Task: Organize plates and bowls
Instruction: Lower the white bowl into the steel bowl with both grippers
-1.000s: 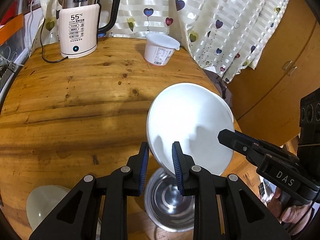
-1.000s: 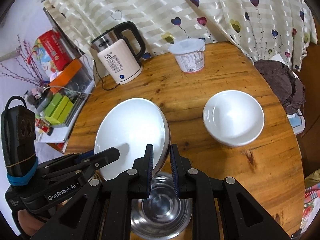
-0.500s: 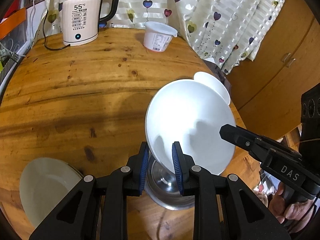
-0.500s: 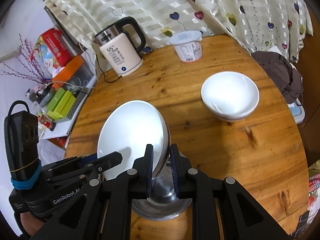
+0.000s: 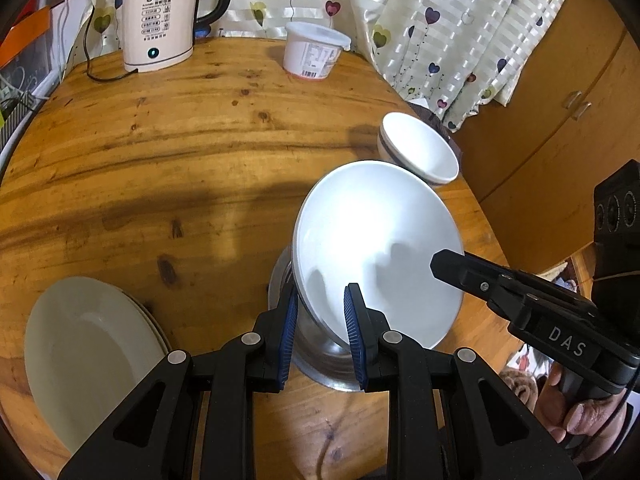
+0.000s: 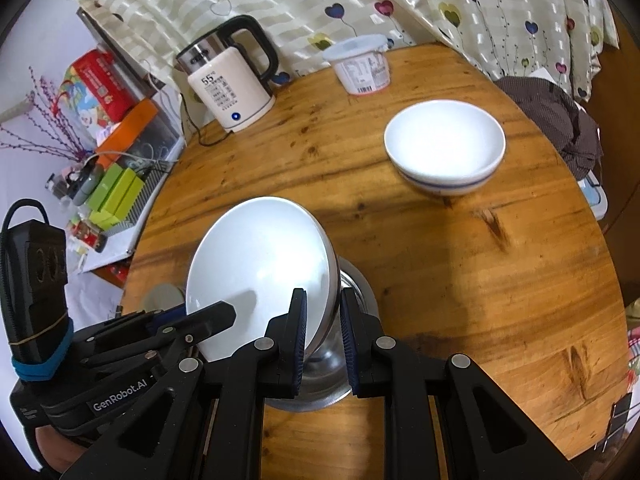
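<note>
Both grippers hold one large white bowl (image 5: pixel 376 248) by its rim, tilted, above a steel bowl (image 5: pixel 320 360) on the round wooden table (image 5: pixel 160 160). My left gripper (image 5: pixel 320 336) is shut on the bowl's near rim. My right gripper (image 6: pixel 323 338) is shut on the same bowl (image 6: pixel 260 268) at its opposite rim; the steel bowl (image 6: pixel 344 376) shows beneath it. A white bowl with a blue stripe (image 6: pixel 444 148) stands at the right side of the table (image 5: pixel 420 148). A stack of white plates (image 5: pixel 88 352) lies at the near left.
A cream electric kettle (image 5: pixel 160 28) with its cord and a white lidded tub (image 5: pixel 314 54) stand at the far edge by the curtain. A cluttered shelf (image 6: pixel 112 168) lies left of the table. A wooden cabinet (image 5: pixel 560 120) stands to the right.
Both grippers have pulled back and risen with the white bowl in hand. More of the table shows now, and so do the plate stack and the striped bowl.
</note>
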A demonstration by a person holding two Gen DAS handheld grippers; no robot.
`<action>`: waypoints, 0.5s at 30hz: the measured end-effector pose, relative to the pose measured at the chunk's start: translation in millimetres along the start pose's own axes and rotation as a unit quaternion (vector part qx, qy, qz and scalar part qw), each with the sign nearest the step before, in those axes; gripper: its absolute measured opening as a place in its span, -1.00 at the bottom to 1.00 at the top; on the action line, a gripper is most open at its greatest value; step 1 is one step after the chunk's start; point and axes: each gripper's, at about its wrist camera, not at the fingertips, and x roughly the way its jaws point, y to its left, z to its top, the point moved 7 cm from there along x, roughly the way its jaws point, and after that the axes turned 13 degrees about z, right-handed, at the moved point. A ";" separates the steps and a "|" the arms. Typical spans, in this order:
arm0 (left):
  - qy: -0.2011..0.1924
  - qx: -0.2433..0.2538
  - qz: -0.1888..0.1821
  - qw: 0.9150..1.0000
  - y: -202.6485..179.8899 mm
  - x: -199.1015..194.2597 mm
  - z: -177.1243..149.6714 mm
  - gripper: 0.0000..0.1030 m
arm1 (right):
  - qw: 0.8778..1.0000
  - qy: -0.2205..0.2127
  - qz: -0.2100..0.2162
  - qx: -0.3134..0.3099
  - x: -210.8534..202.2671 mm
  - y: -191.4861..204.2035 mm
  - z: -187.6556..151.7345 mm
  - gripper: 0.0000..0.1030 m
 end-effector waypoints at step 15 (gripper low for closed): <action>0.028 0.000 -0.003 1.000 -2.2 14.3 -16.3 -0.52 | 0.999 0.025 0.000 0.020 8.6 -12.3 -17.1 -0.68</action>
